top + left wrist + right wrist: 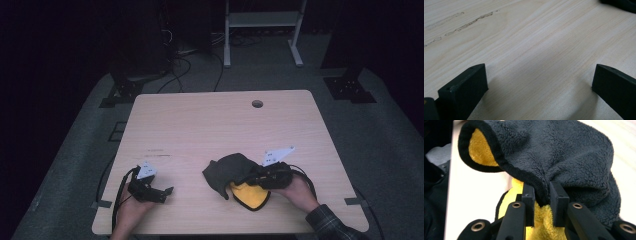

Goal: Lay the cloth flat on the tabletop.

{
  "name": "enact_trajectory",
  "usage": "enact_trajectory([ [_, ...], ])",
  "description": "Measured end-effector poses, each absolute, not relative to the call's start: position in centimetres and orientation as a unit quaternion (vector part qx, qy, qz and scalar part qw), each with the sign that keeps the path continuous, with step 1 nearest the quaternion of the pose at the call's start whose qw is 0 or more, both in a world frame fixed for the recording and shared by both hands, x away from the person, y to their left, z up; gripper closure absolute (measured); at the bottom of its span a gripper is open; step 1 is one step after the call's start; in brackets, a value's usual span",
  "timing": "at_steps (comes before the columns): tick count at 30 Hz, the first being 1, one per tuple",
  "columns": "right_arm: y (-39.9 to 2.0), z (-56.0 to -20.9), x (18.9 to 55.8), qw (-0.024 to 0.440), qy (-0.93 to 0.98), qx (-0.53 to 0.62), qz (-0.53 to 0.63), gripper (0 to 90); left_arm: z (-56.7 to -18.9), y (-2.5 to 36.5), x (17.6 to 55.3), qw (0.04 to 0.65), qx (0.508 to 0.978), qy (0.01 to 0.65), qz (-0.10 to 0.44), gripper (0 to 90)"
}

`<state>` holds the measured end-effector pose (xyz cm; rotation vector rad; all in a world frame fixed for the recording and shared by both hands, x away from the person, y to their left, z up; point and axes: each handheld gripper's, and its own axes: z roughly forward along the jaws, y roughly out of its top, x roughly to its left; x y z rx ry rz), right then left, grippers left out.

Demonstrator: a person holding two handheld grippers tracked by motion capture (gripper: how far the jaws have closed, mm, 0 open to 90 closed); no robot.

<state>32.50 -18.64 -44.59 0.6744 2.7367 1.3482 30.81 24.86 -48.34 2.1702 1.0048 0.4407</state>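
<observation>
High view: the cloth (231,175), dark grey with a yellow underside, lies bunched near the table's (210,125) right front, where the right gripper (248,178) pinches it, likely to lift a fold. The left gripper (167,191) rests aside, near left.

Left gripper view: jaws wide, nothing between them, bare wood beneath.

Right gripper view: jaws narrow, clamped on a gathered ridge of cloth (564,157).

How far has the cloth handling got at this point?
Done: the right gripper has pinched a bunch of the grey-and-yellow cloth, part of it raised and draped over, yellow side showing beneath. In hand: that grip. Left: the cloth is still crumpled, not laid flat or folded; the left gripper rests open on the table, apart from it.
</observation>
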Motion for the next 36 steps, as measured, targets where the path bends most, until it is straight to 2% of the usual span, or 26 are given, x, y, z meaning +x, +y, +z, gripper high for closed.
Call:
enact_trajectory([
  [3, -19.3, -45.4, 32.0, 0.012, 0.88, 0.222, 0.421, 73.2, -48.3, 24.8, 30.8, 0.348, 0.837, 0.386, 0.17, 0.0],
  [4, -19.6, -46.0, 32.0, 0.015, 0.882, 0.229, 0.411, 62.1, -48.3, 24.8, 30.8, 0.348, 0.838, 0.386, 0.17, 0.0],
  [5, -19.6, -46.0, 32.0, 0.015, 0.882, 0.229, 0.411, 62.1, -48.3, 24.8, 30.8, 0.348, 0.838, 0.386, 0.17, 0.0],
  [6, -19.7, -46.1, 32.1, 0.014, 0.883, 0.234, 0.406, 51.9, -48.3, 24.8, 30.8, 0.347, 0.838, 0.385, 0.17, 0.0],
  [7, -19.7, -46.1, 32.1, 0.014, 0.883, 0.234, 0.406, 51.9, -48.3, 24.7, 30.7, 0.347, 0.839, 0.384, 0.17, 0.0],
  [8, -19.9, -45.7, 31.9, 0.02, 0.88, 0.236, 0.412, 46.1, -48.2, 24.5, 30.6, 0.345, 0.841, 0.379, 0.172, 0.0],
  [9, -20.0, -45.5, 31.8, 0.023, 0.878, 0.237, 0.414, 44.2, -48.1, 24.3, 30.6, 0.345, 0.842, 0.377, 0.172, 0.0],
  [12, -20.5, -44.8, 31.4, 0.033, 0.872, 0.237, 0.427, 39.9, -47.8, 23.9, 30.3, 0.351, 0.843, 0.369, 0.171, 0.0],
  [18, -20.5, -44.2, 30.0, 0.04, 0.869, 0.223, 0.441, 38.8, -46.5, 20.5, 28.9, 0.375, 0.857, 0.316, 0.16, 0.0],
  [25, -18.4, -43.7, 28.9, 0.051, 0.872, 0.187, 0.449, 37.5, -45.8, 17.2, 27.9, 0.394, 0.867, 0.272, 0.142, 0.0],
  [28, -17.1, -43.4, 28.6, 0.057, 0.875, 0.17, 0.45, 38.8, -45.7, 16.0, 27.6, 0.4, 0.87, 0.256, 0.134, 0.0],
  [30, -16.3, -43.3, 28.5, 0.065, 0.877, 0.162, 0.448, 43.8, -45.6, 15.4, 27.5, 0.401, 0.872, 0.251, 0.128, 0.0],
  [32, -15.7, -43.2, 28.6, 0.072, 0.876, 0.152, 0.452, 54.1, -45.5, 14.7, 27.4, 0.408, 0.871, 0.243, 0.122, 0.0],
  [33, -15.5, -43.1, 28.7, 0.073, 0.875, 0.15, 0.454, 64.5, -45.4, 14.3, 27.2, 0.409, 0.873, 0.236, 0.122, 0.0],
  [34, -15.2, -42.9, 28.8, 0.073, 0.873, 0.144, 0.459, 70.4, -45.2, 14.0, 27.1, 0.41, 0.874, 0.231, 0.122, 0.0],
  [36, -14.8, -42.6, 29.2, 0.075, 0.873, 0.145, 0.459, 77.7, -44.9, 13.5, 27.0, 0.414, 0.874, 0.222, 0.124, 0.0],
])
